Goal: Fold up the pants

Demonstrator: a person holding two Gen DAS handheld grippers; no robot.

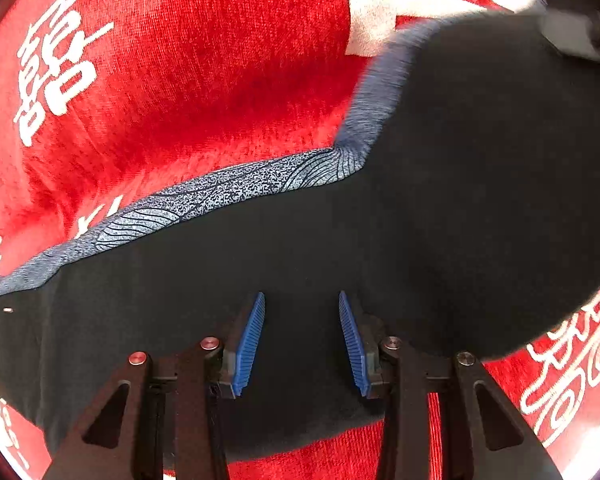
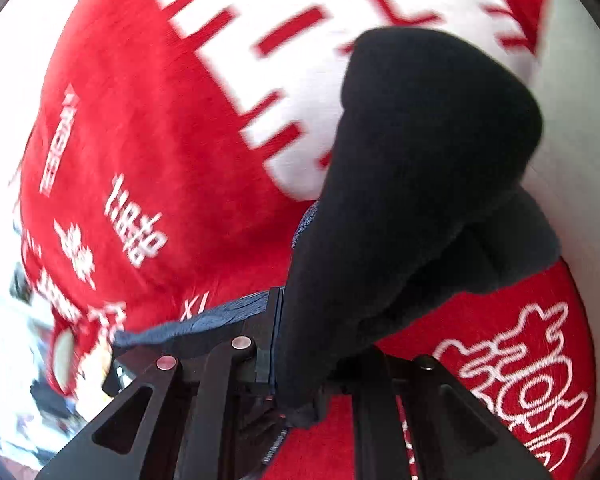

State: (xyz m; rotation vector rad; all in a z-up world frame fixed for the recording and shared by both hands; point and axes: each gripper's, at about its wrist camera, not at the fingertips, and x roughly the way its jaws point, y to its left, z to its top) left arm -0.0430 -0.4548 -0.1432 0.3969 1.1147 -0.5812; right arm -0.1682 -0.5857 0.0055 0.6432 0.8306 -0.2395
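Note:
Black pants (image 1: pixel 440 200) with a blue-grey patterned trim (image 1: pixel 228 188) lie on a red blanket. In the left wrist view my left gripper (image 1: pixel 302 300) points down into them. Its blue pads (image 1: pixel 252 336) stand a little apart, with a bunch of black cloth pinched between the tips. In the right wrist view my right gripper (image 2: pixel 300 320) is shut on the pants (image 2: pixel 420 180). The cloth rises off the blanket, drapes over the jaws and hides the fingertips. A blurred grey shape (image 1: pixel 576 28) at the lifted end in the left wrist view seems to be the right gripper.
The red blanket (image 1: pixel 180 80) with white characters covers the whole surface under the pants. In the right wrist view a pale edge (image 2: pixel 580 160) shows beyond the blanket at right, and blurred clutter (image 2: pixel 28 380) lies at lower left.

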